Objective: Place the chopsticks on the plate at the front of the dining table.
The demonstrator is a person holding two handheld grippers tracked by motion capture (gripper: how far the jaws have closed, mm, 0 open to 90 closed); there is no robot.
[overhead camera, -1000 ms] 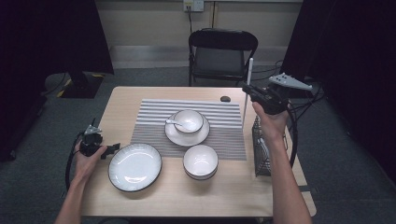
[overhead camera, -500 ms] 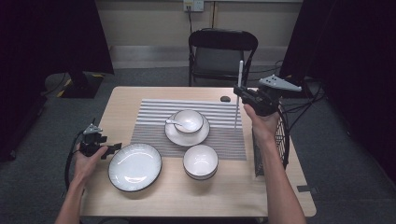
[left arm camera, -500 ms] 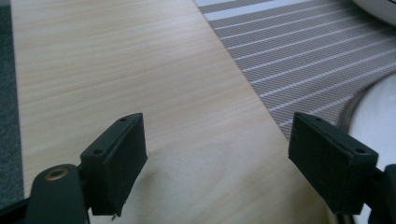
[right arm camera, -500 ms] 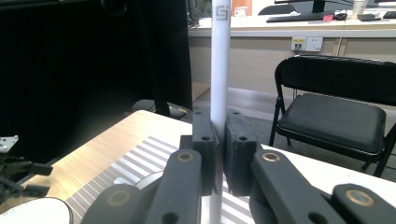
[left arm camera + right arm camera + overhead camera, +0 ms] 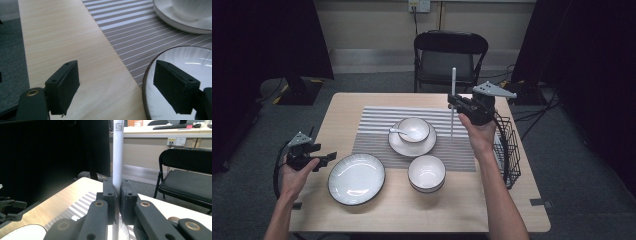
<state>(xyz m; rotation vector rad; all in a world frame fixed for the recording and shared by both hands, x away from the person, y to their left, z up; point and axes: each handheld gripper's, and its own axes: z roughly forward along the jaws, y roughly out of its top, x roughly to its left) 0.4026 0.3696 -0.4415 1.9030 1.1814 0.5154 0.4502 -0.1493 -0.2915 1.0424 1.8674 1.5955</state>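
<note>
White stick: upright, pinched near mid-length in shut right tool, over mat, at one o'clock from cup. Probably light, stiff, smooth; best gripped mid-shaft. Lower tip hard to make out. Left tool empty, jaws just narrowed yet wide, at nine o'clock from plate.

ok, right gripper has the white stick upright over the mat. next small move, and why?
Probably lower it onto the striped placemat beside the saucer. The right gripper is shut on the white stick, whose lower end hangs above bare mat; the wire basket lies behind the hand.
</note>
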